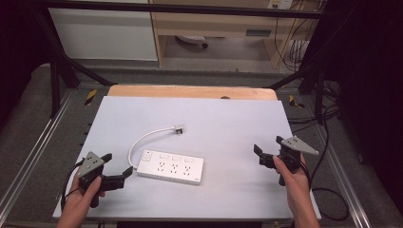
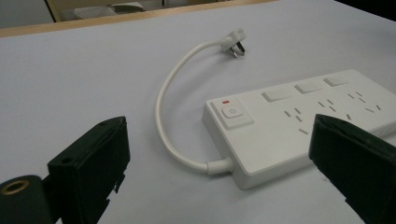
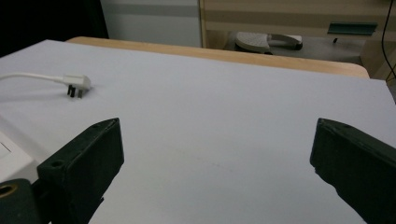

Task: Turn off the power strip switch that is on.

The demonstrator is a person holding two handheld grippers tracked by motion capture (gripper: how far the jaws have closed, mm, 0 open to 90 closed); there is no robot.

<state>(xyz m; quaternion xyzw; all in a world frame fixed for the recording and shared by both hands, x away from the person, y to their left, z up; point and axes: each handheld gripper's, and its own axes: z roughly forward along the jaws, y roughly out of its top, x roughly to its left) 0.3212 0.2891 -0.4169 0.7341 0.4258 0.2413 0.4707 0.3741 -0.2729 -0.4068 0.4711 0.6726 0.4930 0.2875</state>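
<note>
The white power strip (image 1: 170, 166) lies flat left of centre on the counter (image 1: 228, 123), short cord (image 2: 163, 112) curling to its plug (image 2: 235, 43); I see left hand-held gripper (image 1: 117, 172) beside it and right hand-held gripper (image 1: 267, 153) well apart, both wide open and empty, so I would square the left jaws across the strip's switch end before closing.

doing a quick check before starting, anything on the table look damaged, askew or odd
Nothing stands out. The white plastic power strip lies flat, slightly angled, its short white cord looping to an unplugged plug. No damage is visible.
</note>
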